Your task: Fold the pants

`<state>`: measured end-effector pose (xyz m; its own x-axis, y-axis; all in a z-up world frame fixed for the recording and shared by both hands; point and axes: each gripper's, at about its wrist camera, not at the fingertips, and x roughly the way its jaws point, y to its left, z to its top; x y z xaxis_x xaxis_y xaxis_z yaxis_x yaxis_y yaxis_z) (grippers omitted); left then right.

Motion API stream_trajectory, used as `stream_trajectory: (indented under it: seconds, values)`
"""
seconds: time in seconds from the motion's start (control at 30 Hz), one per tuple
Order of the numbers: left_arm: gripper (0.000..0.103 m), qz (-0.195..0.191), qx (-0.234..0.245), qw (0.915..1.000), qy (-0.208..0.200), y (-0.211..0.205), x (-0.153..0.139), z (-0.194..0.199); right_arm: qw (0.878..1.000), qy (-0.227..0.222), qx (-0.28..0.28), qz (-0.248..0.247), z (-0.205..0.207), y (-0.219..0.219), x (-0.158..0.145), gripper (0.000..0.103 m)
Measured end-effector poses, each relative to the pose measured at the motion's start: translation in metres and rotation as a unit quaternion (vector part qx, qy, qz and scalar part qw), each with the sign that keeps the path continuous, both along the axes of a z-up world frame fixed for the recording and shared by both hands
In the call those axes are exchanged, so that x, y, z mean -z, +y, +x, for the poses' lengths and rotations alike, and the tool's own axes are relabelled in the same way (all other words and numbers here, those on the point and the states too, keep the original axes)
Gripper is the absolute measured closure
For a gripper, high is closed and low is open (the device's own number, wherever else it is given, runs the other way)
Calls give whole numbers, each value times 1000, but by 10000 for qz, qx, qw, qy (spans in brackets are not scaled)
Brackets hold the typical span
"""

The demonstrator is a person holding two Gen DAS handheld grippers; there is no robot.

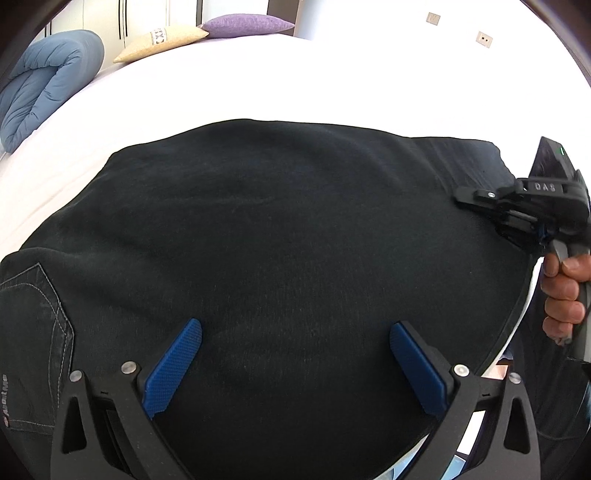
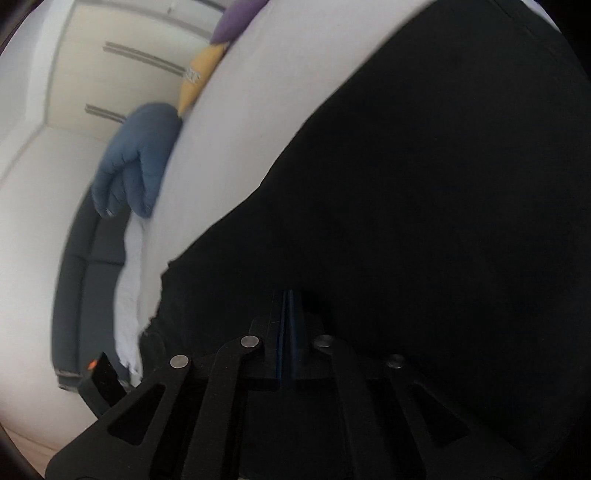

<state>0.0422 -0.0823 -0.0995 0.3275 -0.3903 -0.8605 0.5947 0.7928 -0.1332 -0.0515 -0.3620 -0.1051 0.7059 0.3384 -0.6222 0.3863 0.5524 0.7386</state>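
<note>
Black pants (image 1: 280, 240) lie spread across a white bed (image 1: 258, 81), filling most of the left wrist view; a stitched pocket (image 1: 40, 317) shows at the left edge. My left gripper (image 1: 295, 332) hovers just above the cloth with its blue pads (image 1: 173, 365) wide apart and nothing between them. My right gripper (image 1: 469, 197) sits at the pants' right edge, held by a hand. In the right wrist view the right gripper (image 2: 290, 299) has its blue pads (image 2: 291, 332) pressed together with the black pants (image 2: 424, 221) around them.
A folded blue duvet (image 1: 44, 85), a cream pillow (image 1: 162, 40) and a purple pillow (image 1: 247, 24) lie at the bed's far left. White wardrobe doors (image 2: 122, 74) stand beyond. The bed's near edge and floor show at lower right (image 1: 495, 373).
</note>
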Motion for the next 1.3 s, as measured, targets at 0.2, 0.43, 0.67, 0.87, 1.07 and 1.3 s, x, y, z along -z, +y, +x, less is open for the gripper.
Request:
stream_trajectory:
  seconds: [0.2,0.43,0.67,0.87,1.07,1.3]
  values:
    - [0,-80,-65,9999,-136,10,2,-12,9860,119,1600,-445,-89,-50,-19,103]
    - [3,-170,-208,9994,-218,15,2,-29,9560,468,2608,-1262,-136,-60,-69,103]
    - [49,-881,-202,9958,-119,8,-41,15,9975,-353,118,-599,-37,66,-79,103]
    - [94,-571,-42,9969,542,-8,-4,77,9978,361,-497,-240,-5,92,-12,103]
    - [98,-869,-368,9935,639,49,6,102,9982,293,291,-429,-61,18,-11,103]
    - [100,-280,-1487,9885,-55,153,-14,81,9845,649,1318,-954,-137,-27,-41,103]
